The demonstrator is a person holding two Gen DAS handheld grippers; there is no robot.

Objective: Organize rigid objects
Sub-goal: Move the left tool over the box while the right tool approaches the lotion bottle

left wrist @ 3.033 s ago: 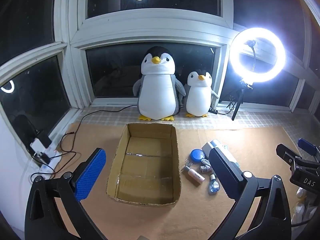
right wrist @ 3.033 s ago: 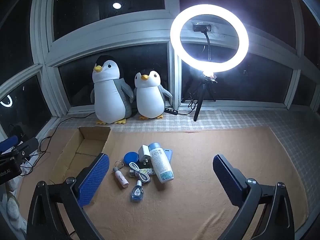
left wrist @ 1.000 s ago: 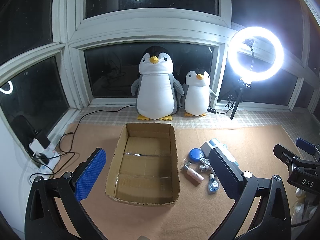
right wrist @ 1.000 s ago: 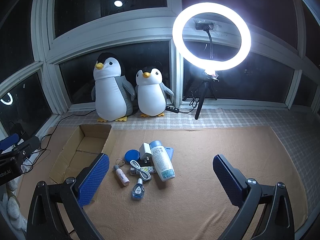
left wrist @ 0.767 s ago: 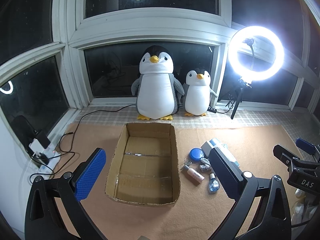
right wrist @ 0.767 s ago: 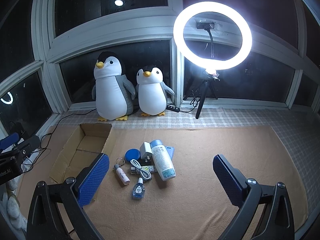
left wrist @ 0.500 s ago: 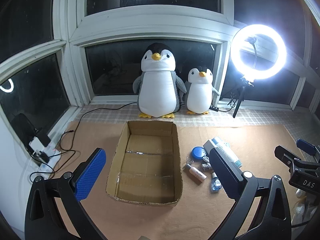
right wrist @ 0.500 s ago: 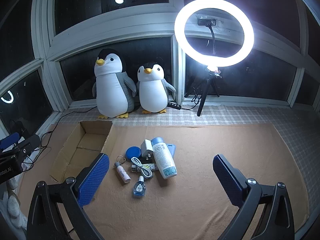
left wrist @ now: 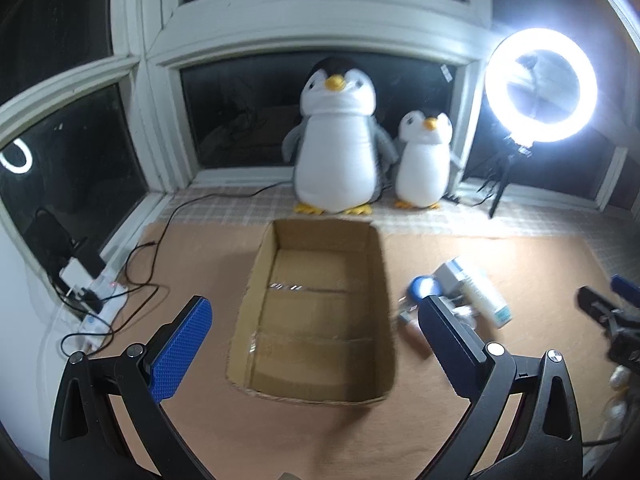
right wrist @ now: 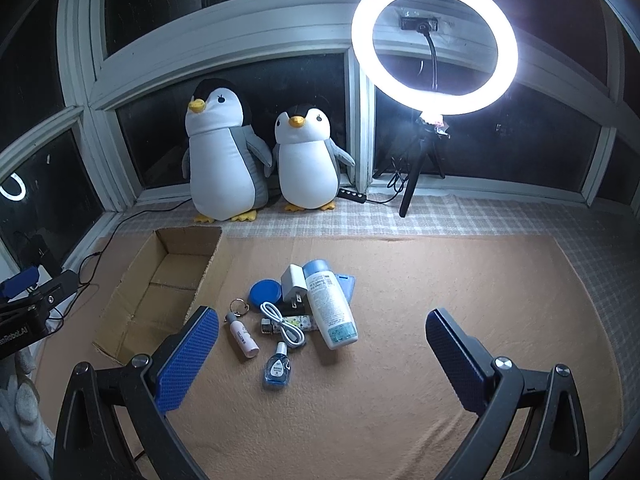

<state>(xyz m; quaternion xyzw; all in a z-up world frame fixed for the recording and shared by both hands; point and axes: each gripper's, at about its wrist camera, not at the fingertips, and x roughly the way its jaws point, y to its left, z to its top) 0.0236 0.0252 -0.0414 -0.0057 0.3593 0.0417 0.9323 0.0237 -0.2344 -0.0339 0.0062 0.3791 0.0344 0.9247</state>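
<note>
An open cardboard box (left wrist: 384,320) (right wrist: 132,300) lies empty on the brown mat. To its right is a cluster of small objects: a white bottle (right wrist: 330,310) with a blue cap, a white charger (right wrist: 294,282), a blue round tin (right wrist: 264,292), a white cable (right wrist: 282,324), a pink tube (right wrist: 242,334) with a key ring, and a small blue bottle (right wrist: 276,372). My left gripper (left wrist: 316,344) is open and empty above the box's near end. My right gripper (right wrist: 324,356) is open and empty, just short of the cluster.
Two plush penguins (right wrist: 224,160) (right wrist: 308,160) stand at the window behind the box. A lit ring light (right wrist: 434,44) on a tripod stands at the back right. Cables and a power strip (left wrist: 92,300) lie at the left edge of the mat.
Both grippers have moved forward and lower toward the mat; the box and the cluster look larger. The left view is blurred from motion. Both stay open and empty.
</note>
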